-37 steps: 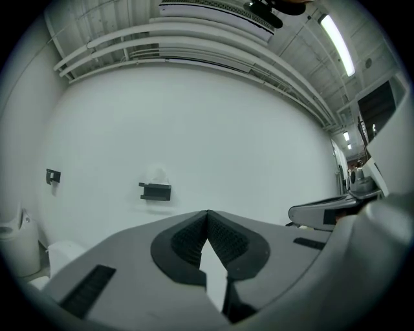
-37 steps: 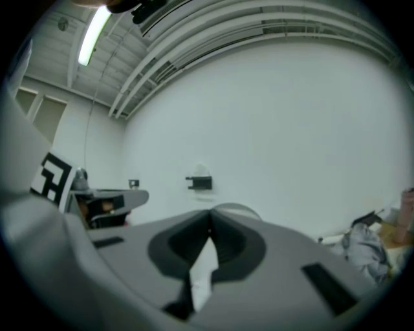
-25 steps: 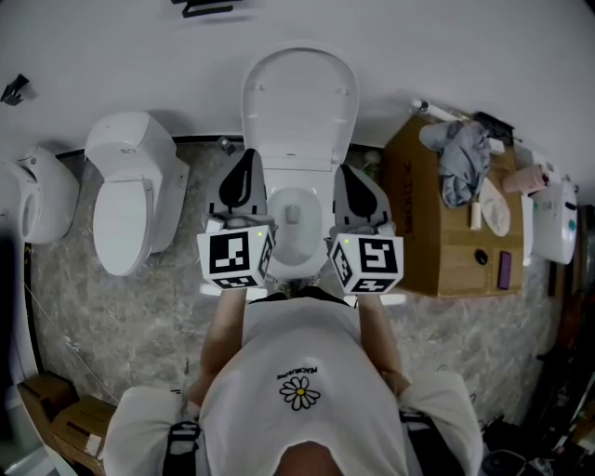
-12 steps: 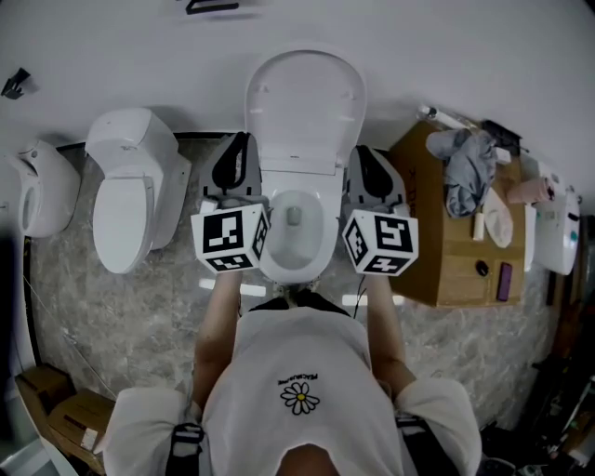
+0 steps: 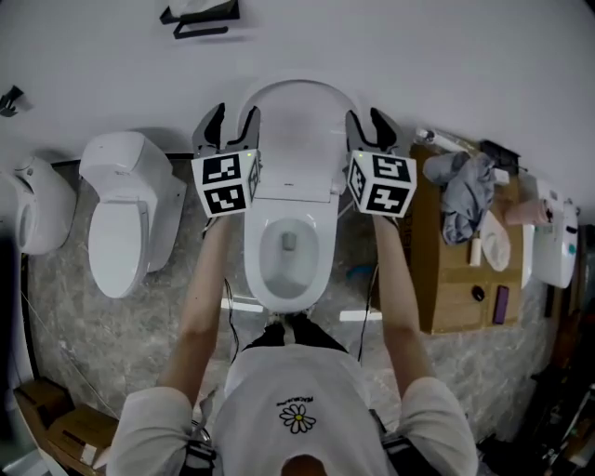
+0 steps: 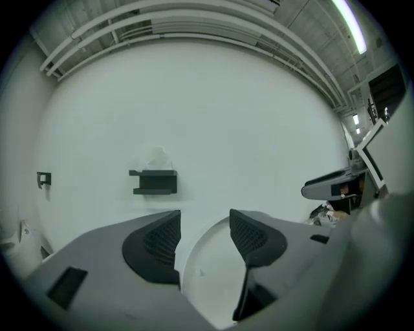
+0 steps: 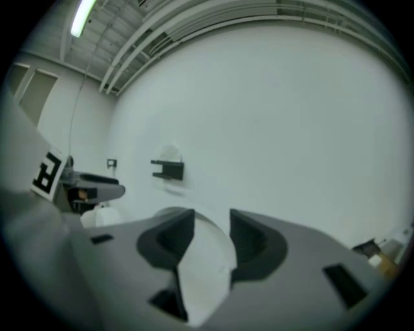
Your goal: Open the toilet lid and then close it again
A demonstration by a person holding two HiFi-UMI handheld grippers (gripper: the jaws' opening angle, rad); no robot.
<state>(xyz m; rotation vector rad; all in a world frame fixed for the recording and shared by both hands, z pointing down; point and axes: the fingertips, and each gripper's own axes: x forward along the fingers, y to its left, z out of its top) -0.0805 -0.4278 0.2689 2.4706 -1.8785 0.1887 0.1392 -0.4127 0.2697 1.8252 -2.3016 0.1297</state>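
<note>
1. At the left, a second toilet (image 5: pixel 125 214) stands on the marbled floor (image 5: pixel 112 344) with its lid down. Its long axis runs from the wall toward me.
2. A black holder (image 5: pixel 200 17) hangs on the wall above it. I see no label on it.
3. My left hand-held gripper (image 5: pixel 226 125) is at the left edge of the toilet lid (image 5: pixel 297 130). Its jaws have just been opening and now stand wide apart. The rim of the lid is between them, but the pads do not press on it. Its marker cube (image 5: pixel 226 183) shows only black and white squares, no letters.
4. The toilet lid is raised and stands against the wall. Its long axis runs up from the hinge and its inner face is turned to me.
5. Below the lid, the bowl (image 5: pixel 286 246) is uncovered. Its long axis points from the wall to my body.
6. My shirt (image 5: pixel 297 416) carries a daisy with a small line of print, which is too small to read.
7. My right hand-held gripper (image 5: pixel 370 125) is at the right edge of the lid. Its jaws have also just been opening. They are wide apart with the lid's rim between them, not clamped.
8. At the right stands a closed cardboard box (image 5: pixel 456 270). A grey cloth (image 5: pixel 465 195) and some small things lie on top of it. The print on its side is not readable.
</note>
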